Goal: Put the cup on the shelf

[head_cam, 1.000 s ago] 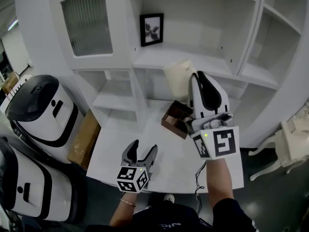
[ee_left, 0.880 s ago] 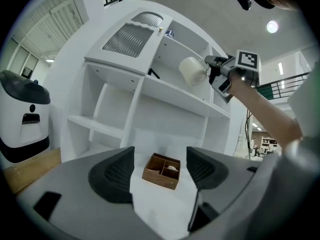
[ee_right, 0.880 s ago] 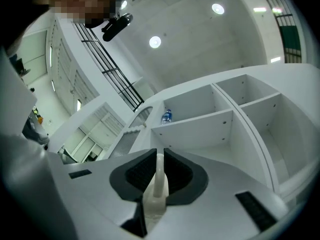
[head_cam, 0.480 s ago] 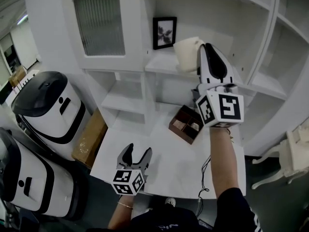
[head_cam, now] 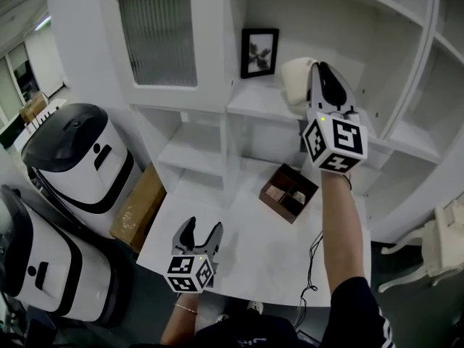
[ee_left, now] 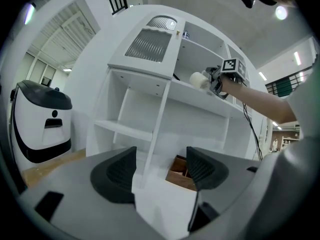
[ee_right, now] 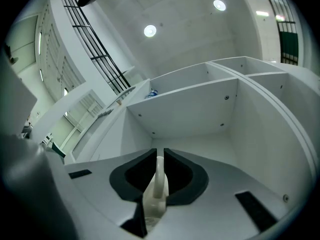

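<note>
A cream cup (head_cam: 294, 84) hangs at the height of the white shelf board (head_cam: 254, 106), just right of a framed picture (head_cam: 259, 52). My right gripper (head_cam: 317, 69) is shut on the cup, raised at arm's length. In the right gripper view a thin cream part of the cup (ee_right: 159, 178) sits pinched between the dark pads, with an empty shelf bay behind it. The left gripper view shows the cup (ee_left: 199, 80) and the right gripper (ee_left: 215, 82) up at the shelf. My left gripper (head_cam: 201, 230) stays low over the white table (head_cam: 239, 238), open and empty.
A brown compartment box (head_cam: 288, 193) lies on the table under the shelf. A cabinet door with ribbed glass (head_cam: 157, 31) stands left of the shelf bays. Two white-and-black machines (head_cam: 76, 158) and a cardboard box (head_cam: 136, 209) stand on the floor at the left.
My right gripper has carried the cup upward and farther in, from over the brown box to shelf height beside the picture. The left gripper has stayed low over the table.
</note>
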